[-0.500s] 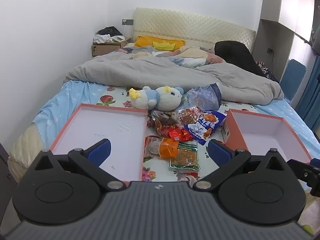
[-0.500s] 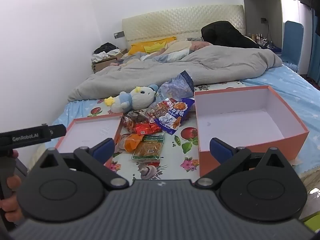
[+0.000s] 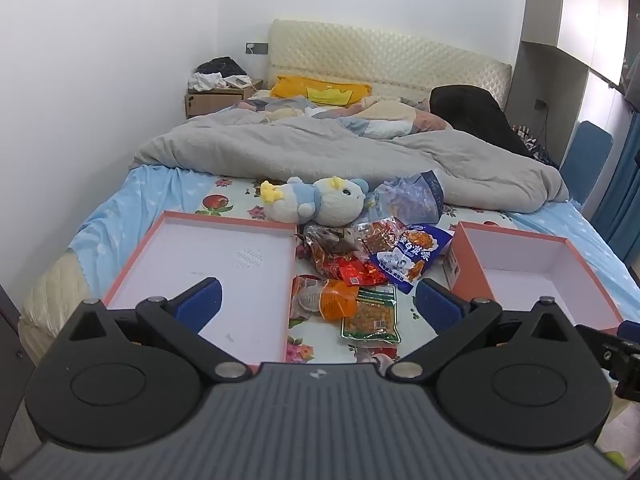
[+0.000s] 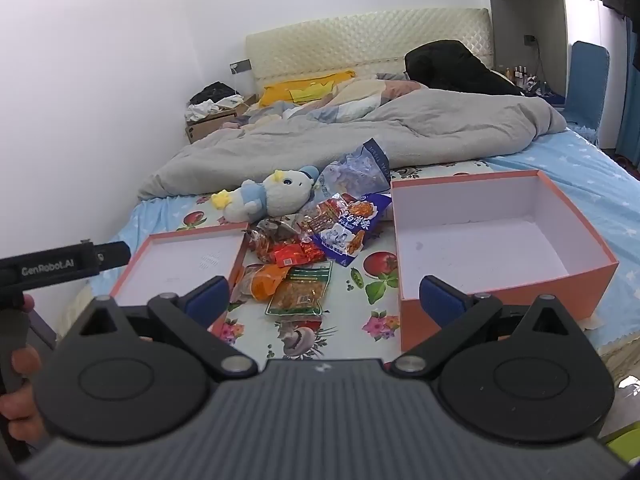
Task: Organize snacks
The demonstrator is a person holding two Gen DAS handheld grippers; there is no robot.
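Both grippers, left (image 3: 318, 304) and right (image 4: 326, 300), gape wide, holding nothing. The shallow lid (image 3: 168, 240) and deep box (image 4: 560, 276) sit bare inside; the snack packets (image 3: 360, 268) lie between them.

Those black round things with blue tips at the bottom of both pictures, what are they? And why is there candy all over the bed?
Those are two grabbing tools, each held by a person, with no robot arm behind them. Each tool has a tiny camera looking out along its two blue fingers, so each picture is what one tool sees.

One picture is from the left claw, the other from the right claw. Both claws are wide open and hold nothing.

On the bed sits a pile of snack packets, between a flat pink lid and a deeper pink box. Both of those have nothing in them. A stuffed toy lies just behind the snacks, and a grey blanket is bunched up farther back.

At the left edge of the right claw's picture you can see the other tool and the person's hand holding it.
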